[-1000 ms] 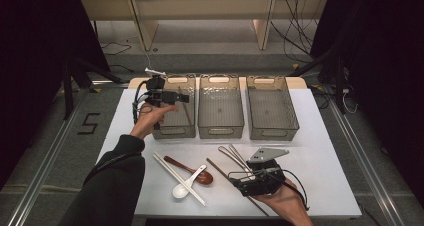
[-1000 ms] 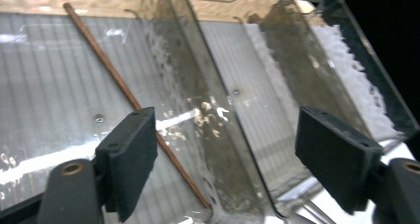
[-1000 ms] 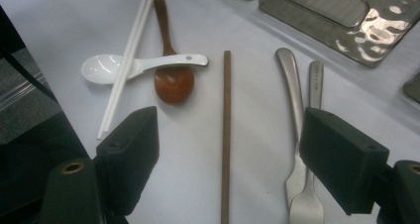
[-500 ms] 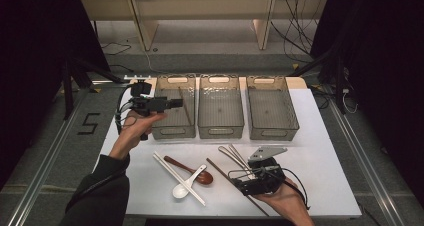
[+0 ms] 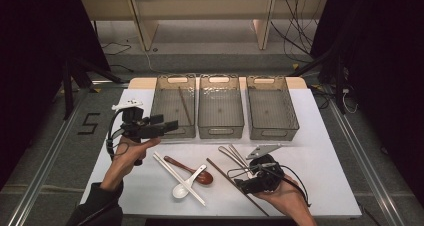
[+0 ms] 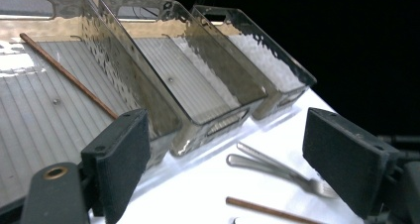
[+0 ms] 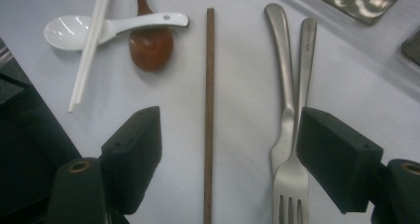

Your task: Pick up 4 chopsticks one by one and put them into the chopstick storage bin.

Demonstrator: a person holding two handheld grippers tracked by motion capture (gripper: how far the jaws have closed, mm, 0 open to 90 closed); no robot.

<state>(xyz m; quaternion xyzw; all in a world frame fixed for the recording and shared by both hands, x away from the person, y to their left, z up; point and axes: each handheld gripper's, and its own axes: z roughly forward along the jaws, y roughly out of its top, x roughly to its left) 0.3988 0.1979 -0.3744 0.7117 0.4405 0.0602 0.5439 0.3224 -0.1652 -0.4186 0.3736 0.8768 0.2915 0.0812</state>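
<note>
White tabletop (image 5: pixel 325 136) on a dark floor carries three clear plastic bins (image 5: pixel 220 106) in a row along its far side, with loose cutlery near the front edge. Leftmost bin (image 5: pixel 167 106): holds one brown chopstick (image 5: pixel 185 105) lying lengthwise, seen also in the left gripper view (image 6: pixel 69 75). Left gripper (image 5: pixel 172 126): held level just beside that bin's front corner, jaws spread and having just been opening, nothing between them. Right gripper (image 5: pixel 239 178): low over the cutlery, jaws likewise spread and empty. Second brown chopstick (image 7: pixel 209 110): lies flat on the table between the right gripper's jaws, apart from the two metal forks (image 7: pixel 289 115) at its side; a white spoon (image 5: pixel 187 183), a brown spoon (image 5: pixel 192 170) and white chopsticks (image 5: pixel 177 171) lie farther left. Handling, as judged: the stick is light, stiff, thin and smooth, apt to roll or slip; a pinch near mid-length across its width should keep it balanced.
</note>
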